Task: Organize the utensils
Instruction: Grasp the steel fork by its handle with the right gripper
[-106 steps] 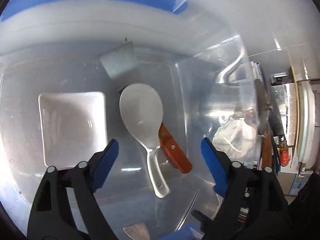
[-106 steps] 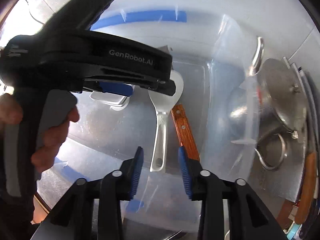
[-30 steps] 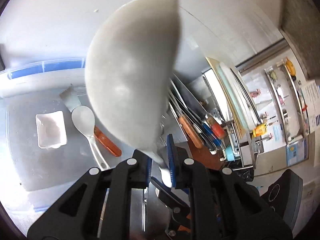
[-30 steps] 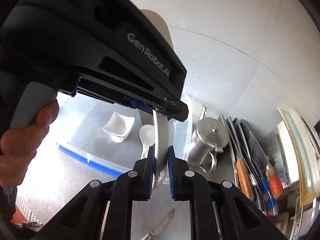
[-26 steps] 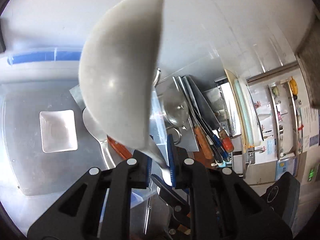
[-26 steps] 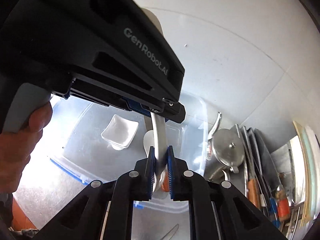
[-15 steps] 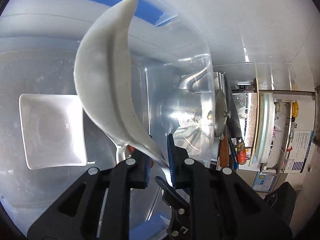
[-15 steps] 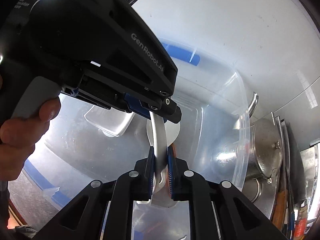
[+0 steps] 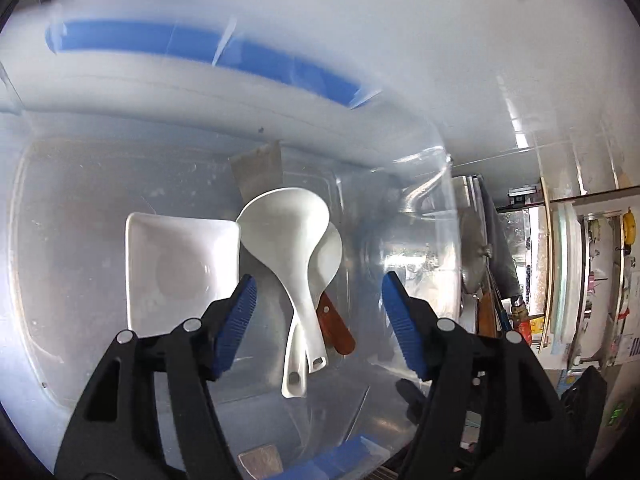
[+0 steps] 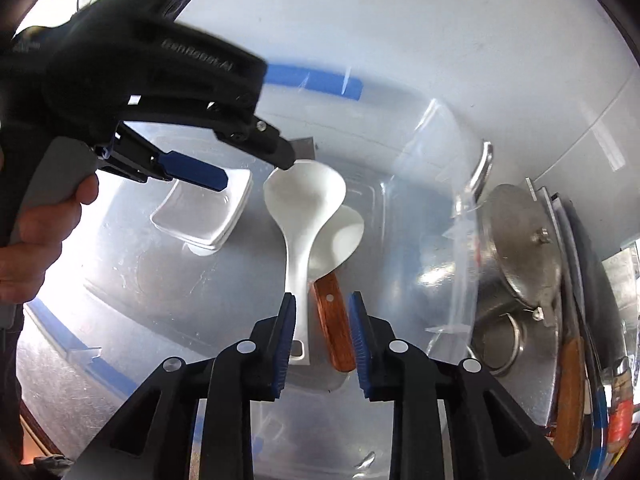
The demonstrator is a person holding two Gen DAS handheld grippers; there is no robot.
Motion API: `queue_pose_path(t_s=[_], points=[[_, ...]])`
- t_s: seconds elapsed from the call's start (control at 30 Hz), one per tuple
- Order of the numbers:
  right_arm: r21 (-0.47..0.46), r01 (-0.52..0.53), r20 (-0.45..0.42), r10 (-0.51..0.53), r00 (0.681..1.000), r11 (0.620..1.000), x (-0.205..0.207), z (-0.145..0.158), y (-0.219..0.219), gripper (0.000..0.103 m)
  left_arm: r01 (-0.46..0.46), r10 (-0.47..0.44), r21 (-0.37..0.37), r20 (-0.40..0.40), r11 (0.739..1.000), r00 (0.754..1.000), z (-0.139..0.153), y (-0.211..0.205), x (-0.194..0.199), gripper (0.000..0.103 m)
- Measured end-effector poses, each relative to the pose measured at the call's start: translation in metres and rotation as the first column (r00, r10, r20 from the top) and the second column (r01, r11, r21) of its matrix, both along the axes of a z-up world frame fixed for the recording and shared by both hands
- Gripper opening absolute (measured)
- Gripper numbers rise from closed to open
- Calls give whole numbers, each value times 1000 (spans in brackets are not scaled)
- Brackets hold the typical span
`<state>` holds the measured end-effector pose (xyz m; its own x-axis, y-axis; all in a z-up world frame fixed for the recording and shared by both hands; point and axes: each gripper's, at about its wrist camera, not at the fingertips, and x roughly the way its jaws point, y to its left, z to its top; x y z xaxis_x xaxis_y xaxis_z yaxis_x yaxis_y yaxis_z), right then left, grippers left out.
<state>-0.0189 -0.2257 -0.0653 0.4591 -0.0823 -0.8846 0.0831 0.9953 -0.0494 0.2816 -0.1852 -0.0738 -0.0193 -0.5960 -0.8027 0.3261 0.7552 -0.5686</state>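
Observation:
A white rice paddle [image 9: 286,236] lies in the clear plastic bin [image 9: 72,208], stacked on a second white paddle [image 9: 330,256] and across a wooden-handled scraper [image 9: 335,326]. My left gripper [image 9: 318,304] is open above them and holds nothing. In the right wrist view the top paddle [image 10: 306,204] lies over the second paddle [image 10: 344,240] and the wooden handle [image 10: 334,332]. My right gripper [image 10: 322,330] is open around the paddle's handle end, its left pad close to it. The left gripper's body [image 10: 160,80] hangs over the bin.
A square white dish [image 9: 180,268] sits in the bin left of the paddles. A steel pot with lid [image 10: 516,256] stands right of the bin, with knives and wooden handles [image 10: 570,396] beyond it. The bin has blue tape [image 9: 200,48] on its rim.
Both grippers were shut on the white paddle's handle and lowered it into the bin. Both have since opened, and the paddle now lies on the other paddle.

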Motion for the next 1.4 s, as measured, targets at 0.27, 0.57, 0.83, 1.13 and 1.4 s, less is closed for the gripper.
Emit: queue_pose_path(t_s=[0.27,0.57,0.83,1.13,1.4], points=[[-27,167,263,-155,952,986,-201,59,-57,87,142,-110,-98,281,985,953,103,-2,-126,84],[-55,510,110,-503,857,858,-342,-92,-131,87,445,-445,45,195,894,874,49,-111,-258,93],[109,573,-31,-573,819,813,-351,-143,-160,87,485,-501,147,103,862,859,-22,-171,-324,93],[126,540,-139,-524,840,832,-359,-154,-161,92,446,-457,160,41,881,888,-51,-204,-342,93],[150,482,-101,-471,876,863,-361,-139,-148,11,467,-456,134,-102,874,884,-93,-238,-355,93]])
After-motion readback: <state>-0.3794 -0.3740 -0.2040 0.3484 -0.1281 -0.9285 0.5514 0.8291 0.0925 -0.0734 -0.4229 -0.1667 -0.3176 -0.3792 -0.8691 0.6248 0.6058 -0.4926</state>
